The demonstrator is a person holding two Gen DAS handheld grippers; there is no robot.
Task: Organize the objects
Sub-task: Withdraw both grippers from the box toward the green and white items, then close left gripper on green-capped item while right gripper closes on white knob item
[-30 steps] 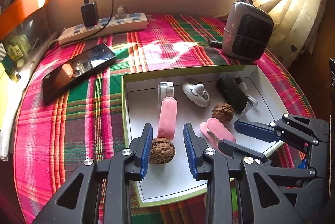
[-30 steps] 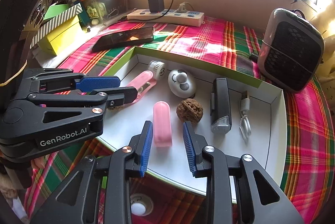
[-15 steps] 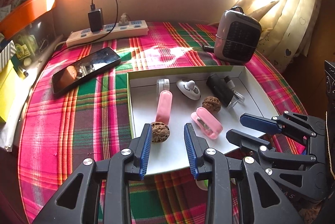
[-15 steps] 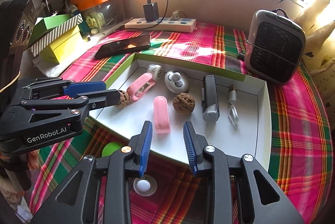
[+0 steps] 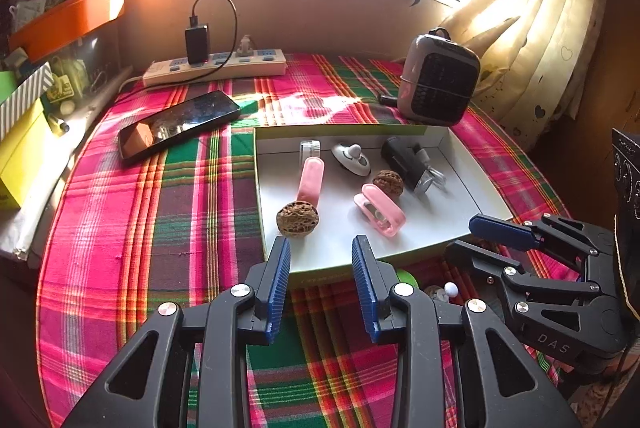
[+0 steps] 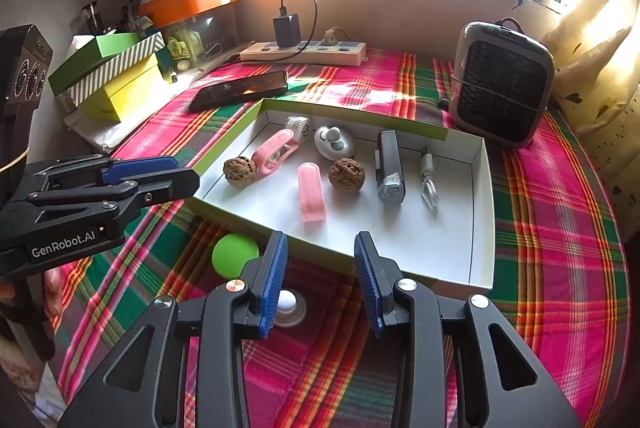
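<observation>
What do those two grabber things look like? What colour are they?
Both are black plastic with silver rivets and ridged blue pads on their two fingers. The left gripper has white "GenRobot.AI" lettering on its side. The right gripper looks the same, with pale letters on its body.

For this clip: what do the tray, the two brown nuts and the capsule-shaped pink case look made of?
Tray: thin cardboard by the look, matte white inside, green outside, with folded corners. Brown nuts: natural walnut shell, dull and deeply wrinkled. Pink case: probably moulded plastic, smooth and slightly translucent with a soft sheen; silicone cannot be ruled out.
</observation>
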